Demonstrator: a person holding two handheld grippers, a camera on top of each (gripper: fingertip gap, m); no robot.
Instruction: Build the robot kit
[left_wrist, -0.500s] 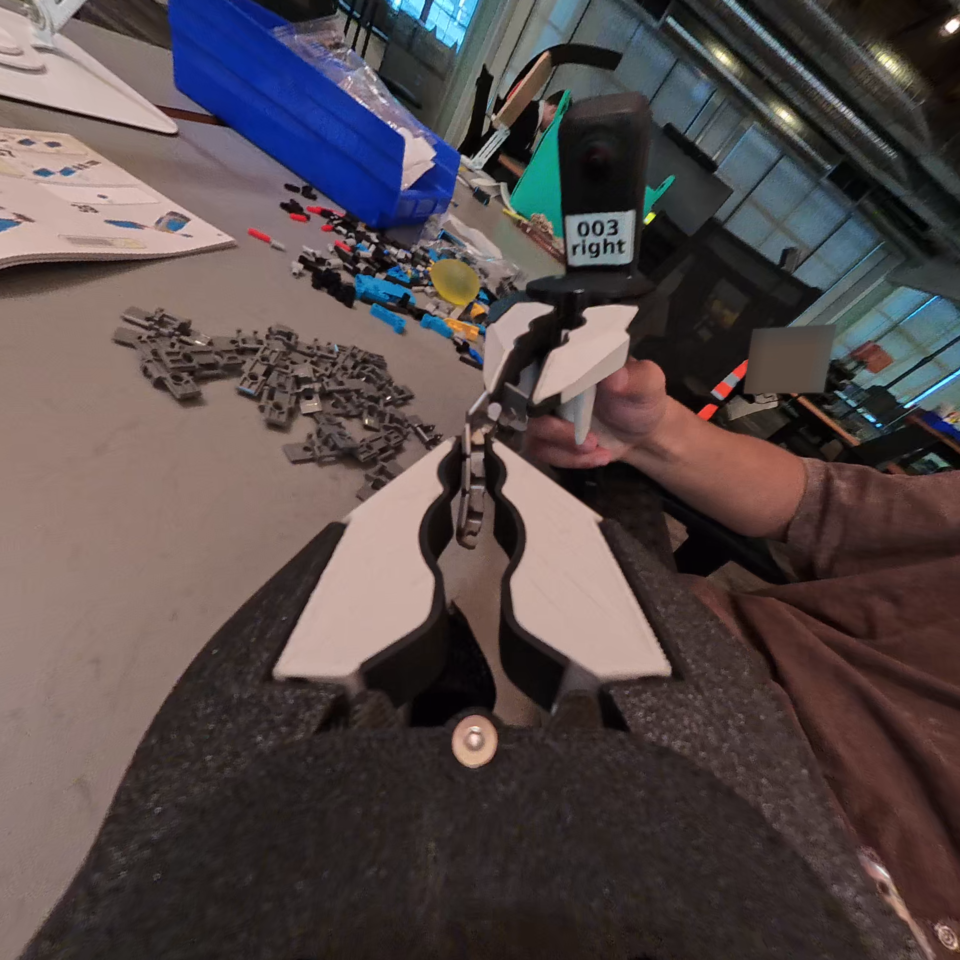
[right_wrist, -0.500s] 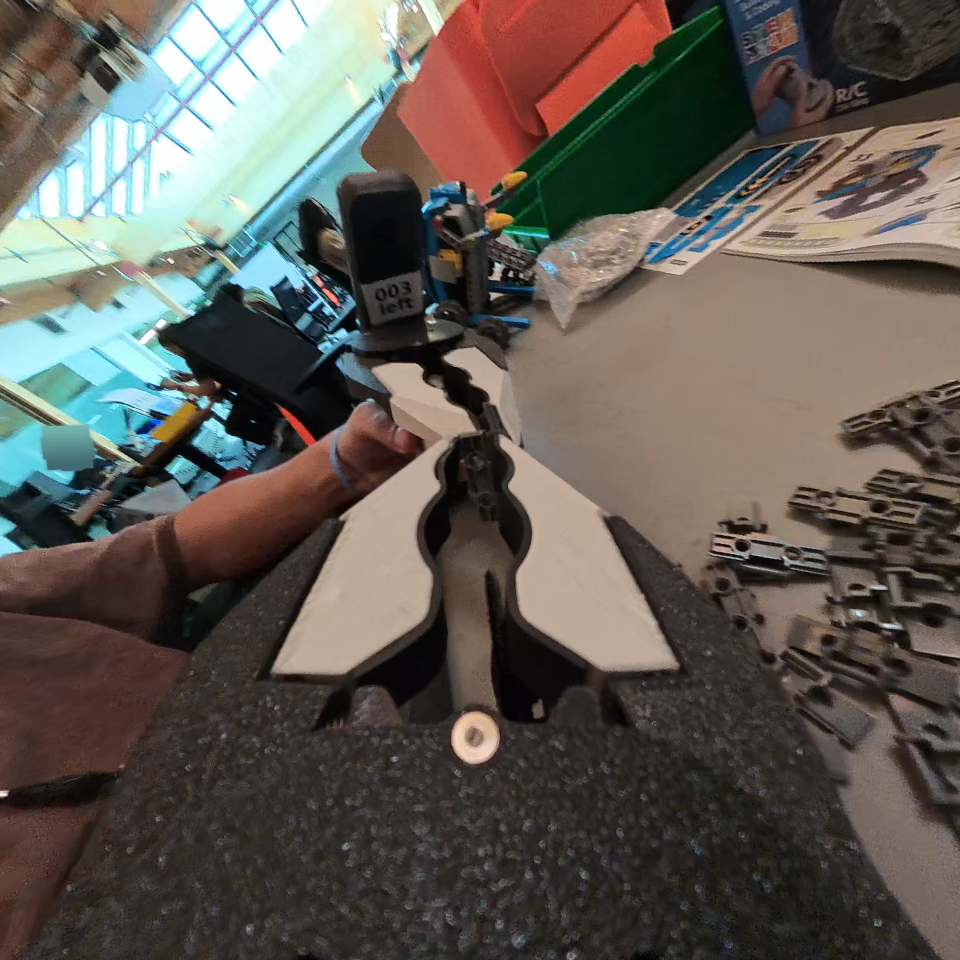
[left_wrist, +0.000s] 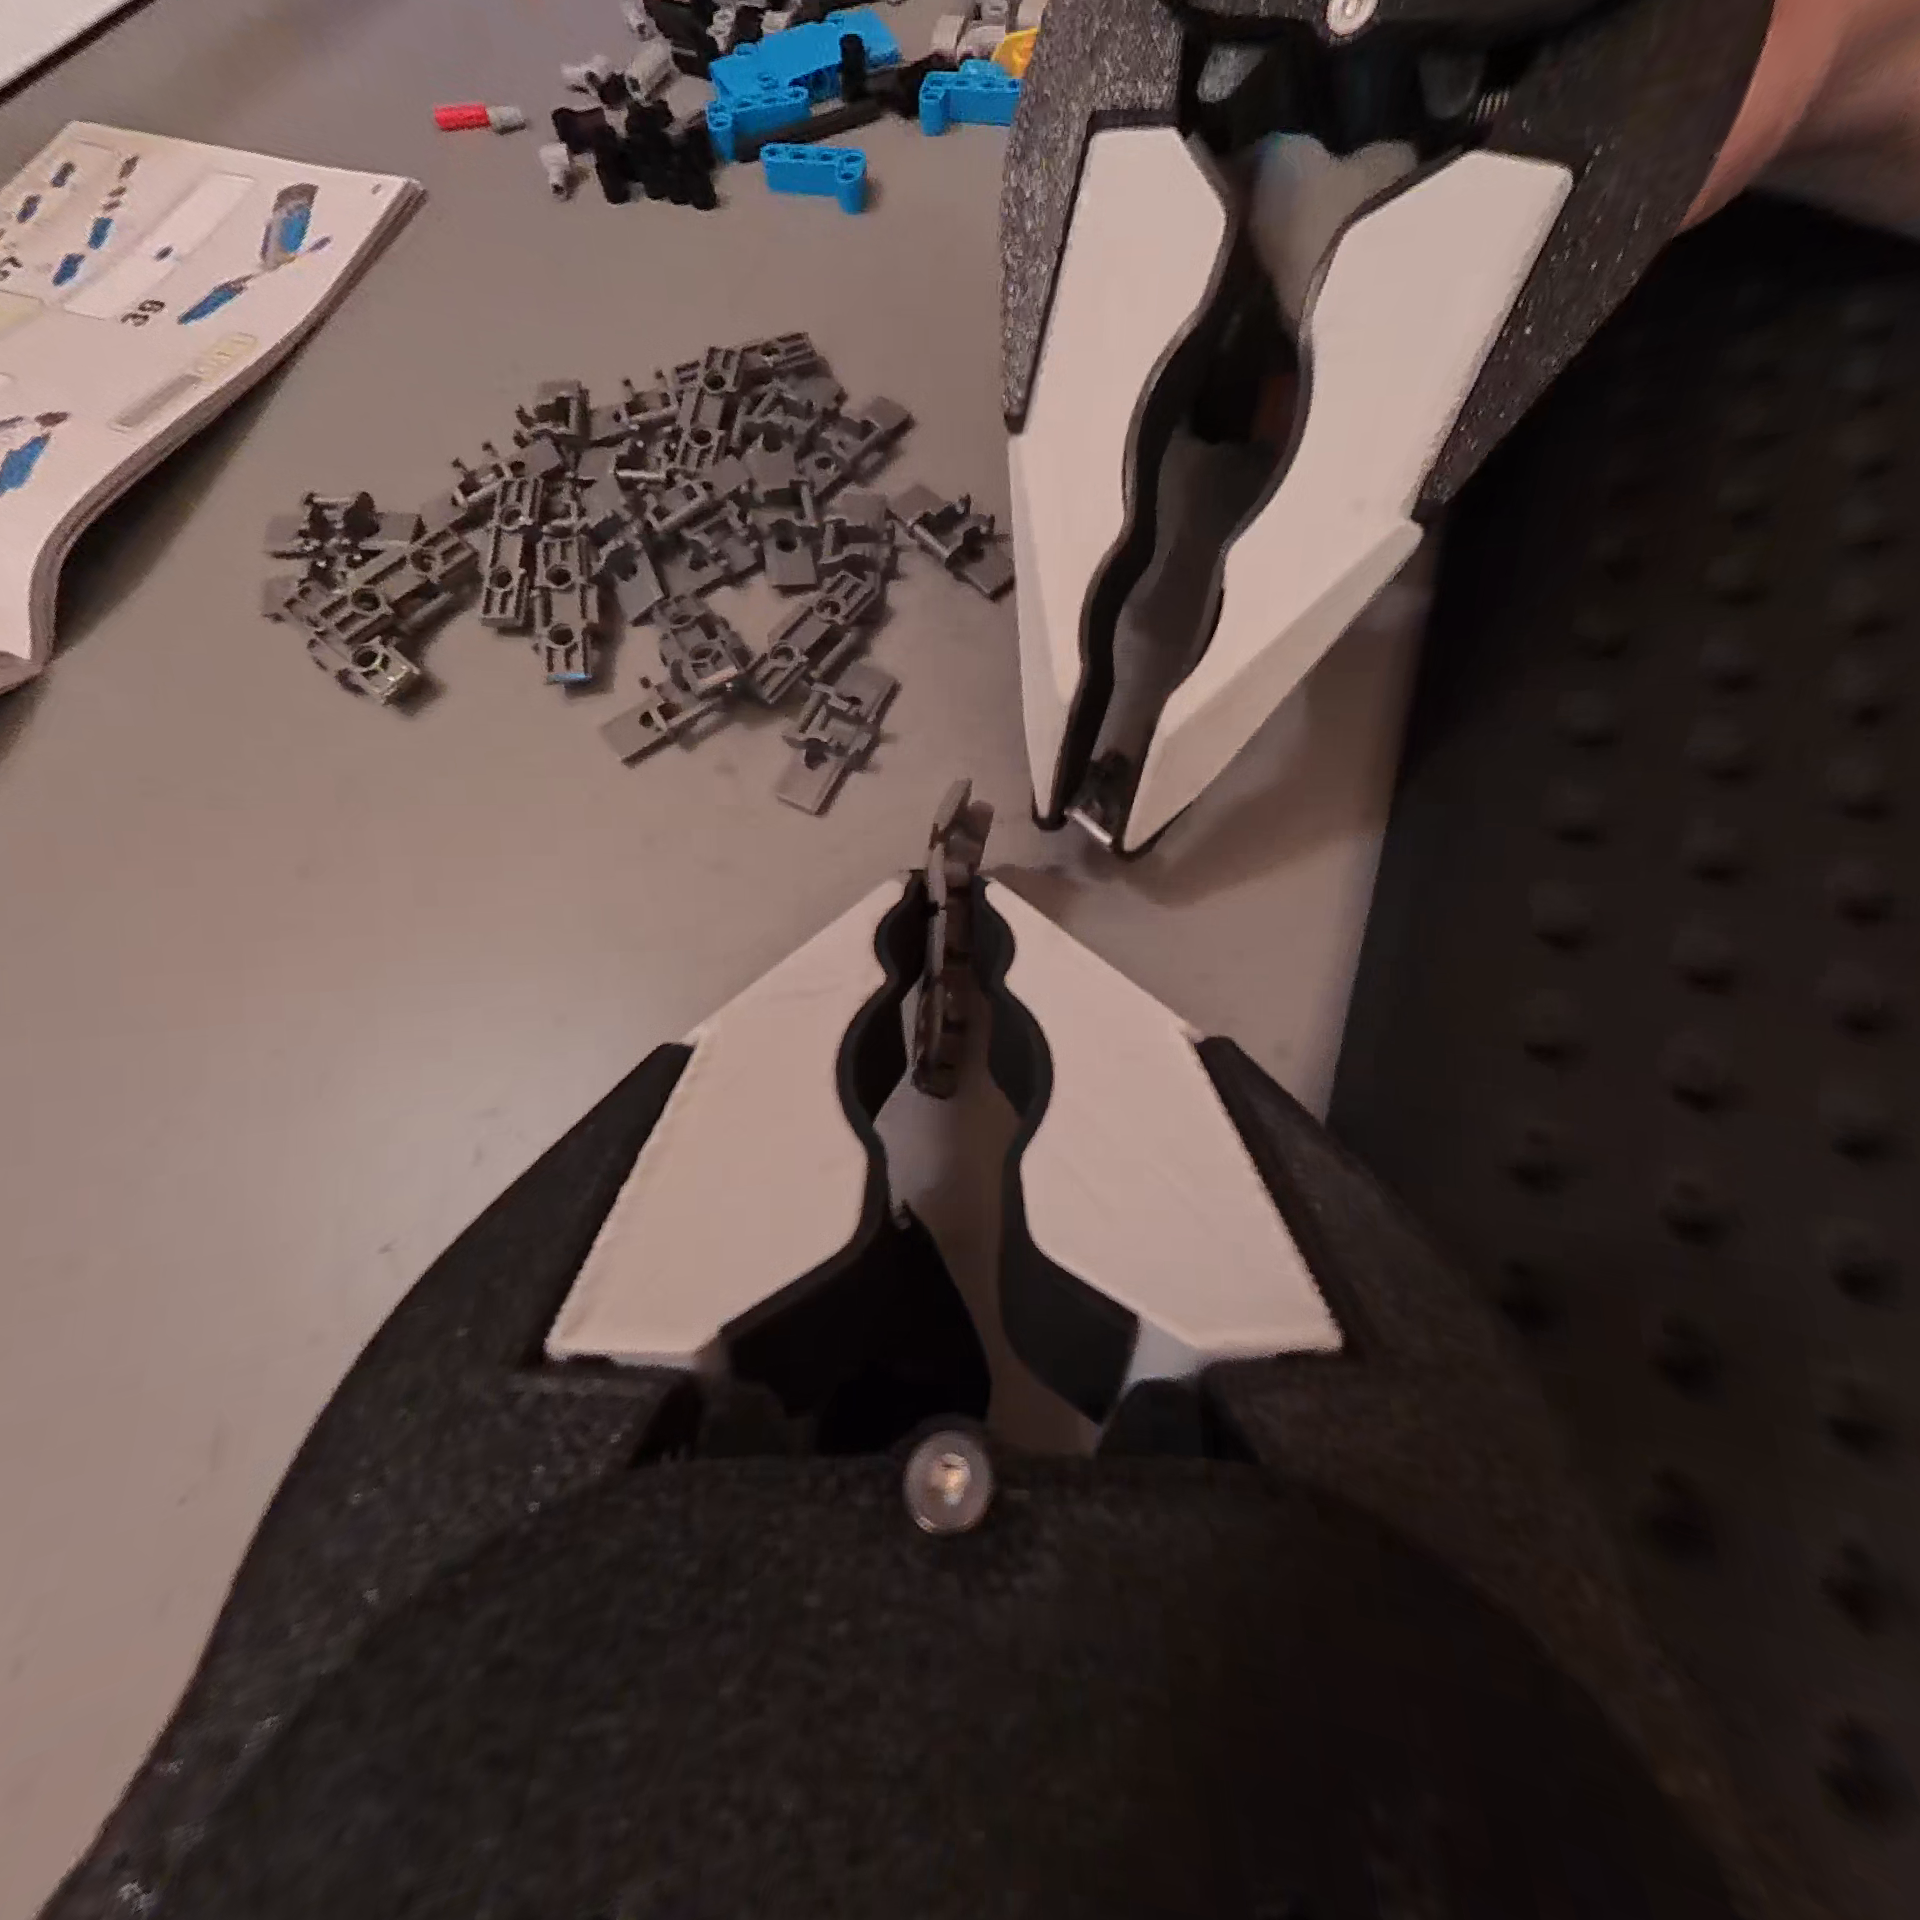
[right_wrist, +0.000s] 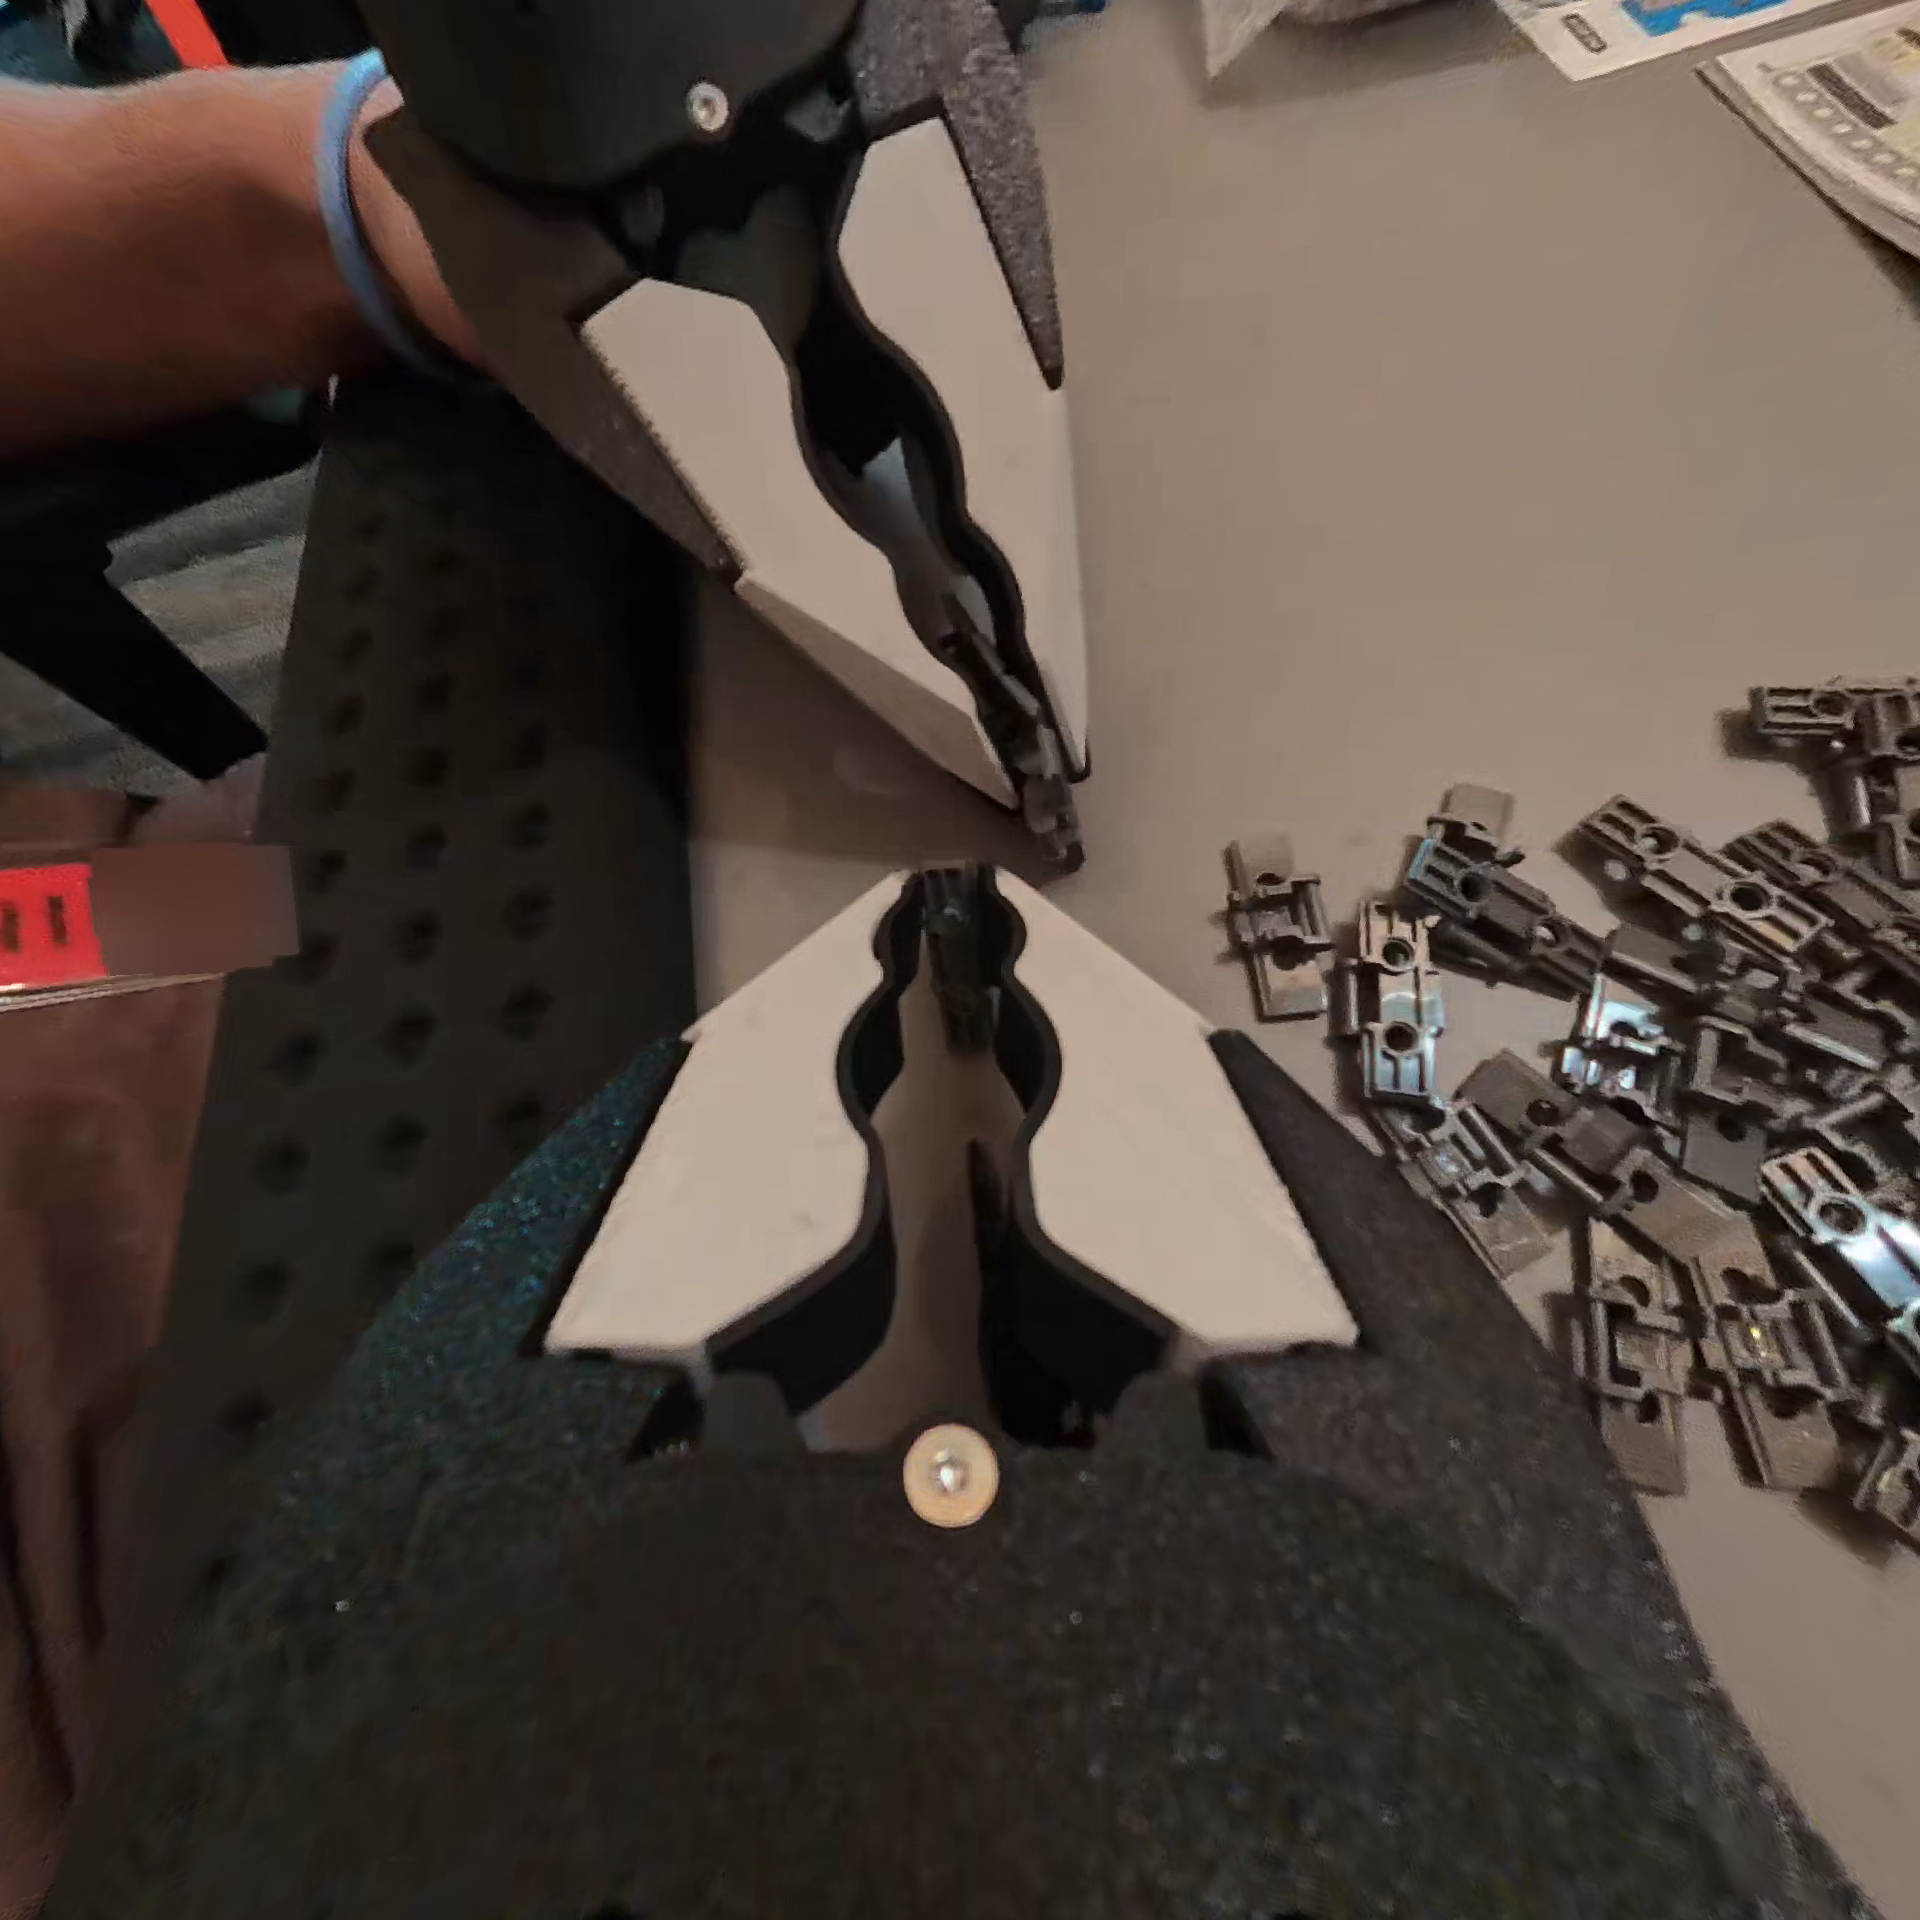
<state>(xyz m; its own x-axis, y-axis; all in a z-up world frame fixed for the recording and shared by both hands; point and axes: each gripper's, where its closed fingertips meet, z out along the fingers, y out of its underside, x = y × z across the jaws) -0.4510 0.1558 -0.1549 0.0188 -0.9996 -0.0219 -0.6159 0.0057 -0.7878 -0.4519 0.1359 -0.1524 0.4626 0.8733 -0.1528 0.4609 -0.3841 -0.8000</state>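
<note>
Just above the grey desk, near its black perforated edge strip, the two tools meet tip to tip. The left tool is closed on a short chain of dark grey track links, which stands on edge between its fingertips and pokes out past them. The right tool is likewise closed, pinching a single dark grey link at its tips. The two held parts are close together, though whether they touch cannot be told. A loose heap of grey links lies on the desk just beside both tools; farther off lie blue and black parts and an open instruction booklet.
</note>
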